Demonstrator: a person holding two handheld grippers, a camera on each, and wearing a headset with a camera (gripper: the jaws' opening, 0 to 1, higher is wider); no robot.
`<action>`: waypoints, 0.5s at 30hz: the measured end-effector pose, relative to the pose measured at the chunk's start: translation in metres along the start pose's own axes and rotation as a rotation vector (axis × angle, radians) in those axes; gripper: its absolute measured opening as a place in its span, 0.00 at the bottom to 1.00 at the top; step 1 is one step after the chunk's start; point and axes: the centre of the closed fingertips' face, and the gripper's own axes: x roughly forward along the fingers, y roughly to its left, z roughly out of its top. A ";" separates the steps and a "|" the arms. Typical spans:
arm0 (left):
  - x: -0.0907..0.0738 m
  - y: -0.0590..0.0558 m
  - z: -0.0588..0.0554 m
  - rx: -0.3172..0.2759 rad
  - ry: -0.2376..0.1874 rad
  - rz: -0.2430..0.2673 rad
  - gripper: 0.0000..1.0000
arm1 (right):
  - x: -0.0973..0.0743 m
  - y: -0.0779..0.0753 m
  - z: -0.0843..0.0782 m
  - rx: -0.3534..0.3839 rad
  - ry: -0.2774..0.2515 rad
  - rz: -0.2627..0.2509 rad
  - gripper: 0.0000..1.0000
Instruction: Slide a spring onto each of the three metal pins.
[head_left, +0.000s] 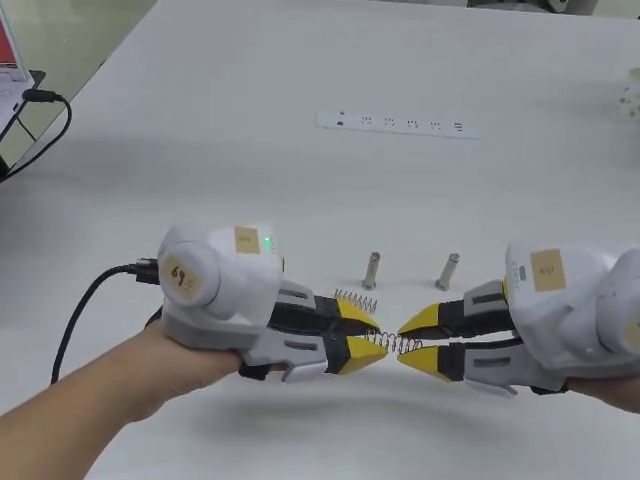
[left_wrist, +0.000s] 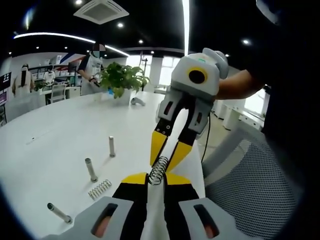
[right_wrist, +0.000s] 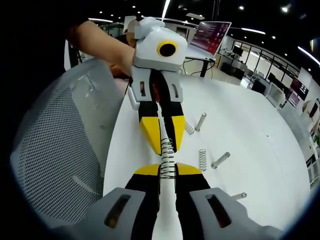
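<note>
A small steel spring (head_left: 392, 343) hangs in the air between my two grippers, which point tip to tip above the white table (head_left: 300, 180). My left gripper (head_left: 375, 340) is shut on one end and my right gripper (head_left: 403, 345) on the other. In the left gripper view the spring (left_wrist: 158, 170) rises from my own yellow tips (left_wrist: 156, 178) to the right gripper (left_wrist: 167, 150). Three metal pins (left_wrist: 112, 146) (left_wrist: 90, 169) (left_wrist: 59, 212) lie bare on the table. Two of the pins (head_left: 371, 270) (head_left: 448, 271) lie just beyond the tips. A loose spring (head_left: 355, 301) rests beside them.
A white power strip (head_left: 400, 124) lies further back on the table. A black cable (head_left: 45, 130) runs off the left edge. Two loose springs (right_wrist: 202, 159) (right_wrist: 189, 128) lie among the pins. A mesh chair (right_wrist: 55, 150) stands at the near edge.
</note>
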 end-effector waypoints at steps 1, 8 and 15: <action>0.000 0.000 0.000 0.000 0.000 0.000 0.03 | 0.000 0.000 0.000 0.001 -0.003 0.001 0.08; -0.001 -0.001 0.000 -0.011 -0.002 -0.002 0.03 | 0.000 0.001 0.001 0.012 -0.005 0.009 0.08; -0.003 -0.001 0.001 -0.020 -0.005 -0.001 0.03 | 0.001 0.001 0.001 0.022 -0.004 0.012 0.09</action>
